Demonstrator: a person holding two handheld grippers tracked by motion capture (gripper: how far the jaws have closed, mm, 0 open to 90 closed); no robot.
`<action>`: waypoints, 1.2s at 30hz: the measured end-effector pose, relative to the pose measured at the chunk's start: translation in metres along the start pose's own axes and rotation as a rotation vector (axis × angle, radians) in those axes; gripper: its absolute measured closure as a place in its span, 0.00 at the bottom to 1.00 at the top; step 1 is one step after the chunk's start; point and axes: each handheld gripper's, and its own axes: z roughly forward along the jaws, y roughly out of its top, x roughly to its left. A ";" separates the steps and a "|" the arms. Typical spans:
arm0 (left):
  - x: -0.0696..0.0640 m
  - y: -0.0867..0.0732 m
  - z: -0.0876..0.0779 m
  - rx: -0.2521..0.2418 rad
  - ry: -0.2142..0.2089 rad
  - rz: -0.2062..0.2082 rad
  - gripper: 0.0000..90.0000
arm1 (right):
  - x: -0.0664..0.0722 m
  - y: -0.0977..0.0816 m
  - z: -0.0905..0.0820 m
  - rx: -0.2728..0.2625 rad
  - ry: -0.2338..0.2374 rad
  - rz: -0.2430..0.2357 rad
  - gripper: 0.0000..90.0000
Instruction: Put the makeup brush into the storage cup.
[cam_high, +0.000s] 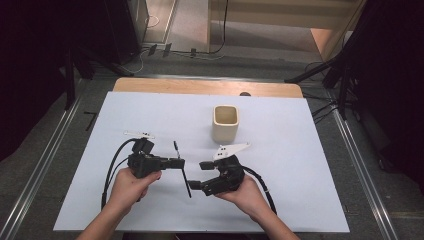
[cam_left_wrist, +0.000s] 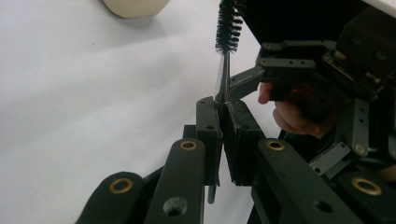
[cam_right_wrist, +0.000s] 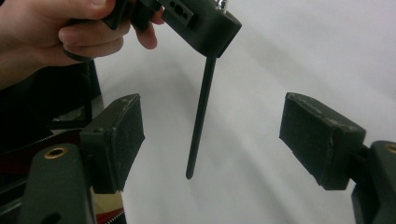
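Brush (cam_high: 183, 169) sits clamped in my left gripper (cam_high: 181, 163), its handle hanging between the spread jaws of my right gripper (cam_high: 198, 175).

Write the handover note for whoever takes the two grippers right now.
Left gripper: shut on the thin black brush, clamped at mid-shaft, bristle end beyond the jaws, plain handle end hanging out the other side.
Right gripper: open, jaws wide to either side of the brush's handle end, pads not touching it.
Cream cup: upright on the white table sheet, beyond both grippers, apart from them.
Done: brush lifted off the table and presented to the right gripper.
Left: probably close the right gripper on the handle, release the left; the cup looks like the likely destination.
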 end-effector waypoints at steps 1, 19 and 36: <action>0.000 0.000 -0.001 0.002 -0.003 0.012 0.95 | 0.000 0.000 0.000 0.000 0.000 0.000 0.26; -0.001 0.000 0.000 0.045 -0.062 0.094 0.95 | -0.005 -0.005 0.014 -0.002 0.081 0.041 0.31; -0.007 -0.002 0.007 0.031 -0.089 0.110 0.95 | -0.002 -0.008 0.020 -0.028 0.071 0.078 0.65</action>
